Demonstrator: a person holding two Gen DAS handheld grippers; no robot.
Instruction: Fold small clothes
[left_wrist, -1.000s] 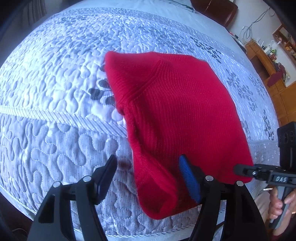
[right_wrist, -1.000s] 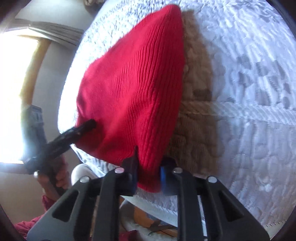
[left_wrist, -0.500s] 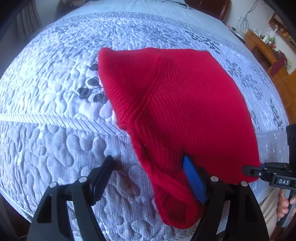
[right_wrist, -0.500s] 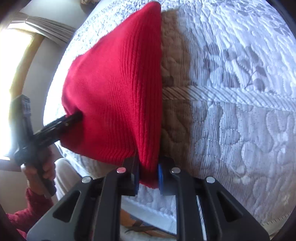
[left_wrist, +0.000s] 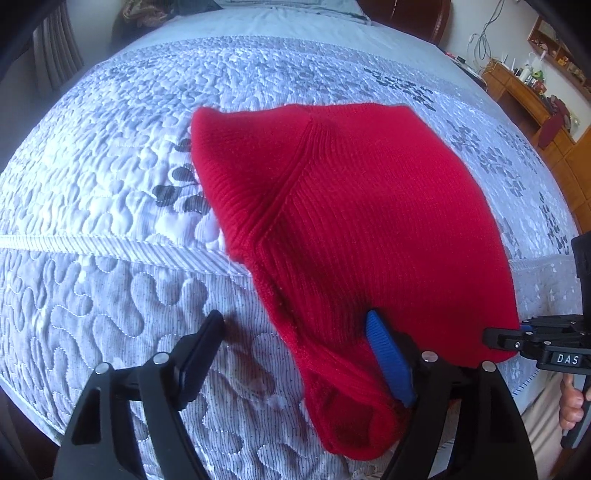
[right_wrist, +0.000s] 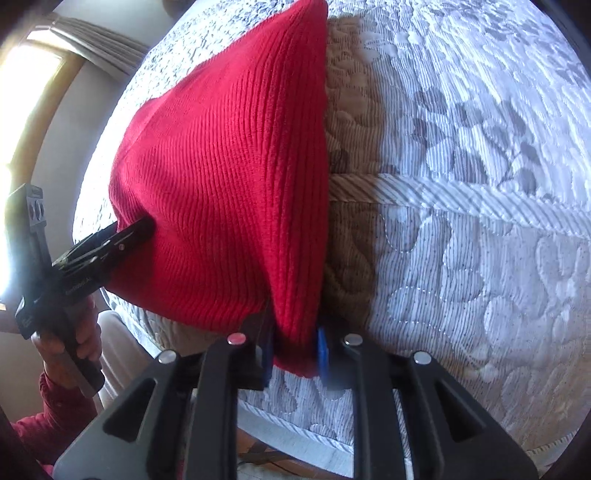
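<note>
The red knit garment (left_wrist: 362, 229) has slid farther up the quilted bed (left_wrist: 110, 206), toward twelve o'clock. The right gripper (right_wrist: 295, 350) pinches its near hem; the left gripper (left_wrist: 295, 354) gapes wide around a fold at six o'clock.

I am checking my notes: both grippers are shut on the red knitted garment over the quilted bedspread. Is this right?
Not quite. Only the right gripper is shut on the red knitted garment. The left wrist view shows the left gripper open, the garment's hem between its fingers, over the quilted bedspread.
</note>
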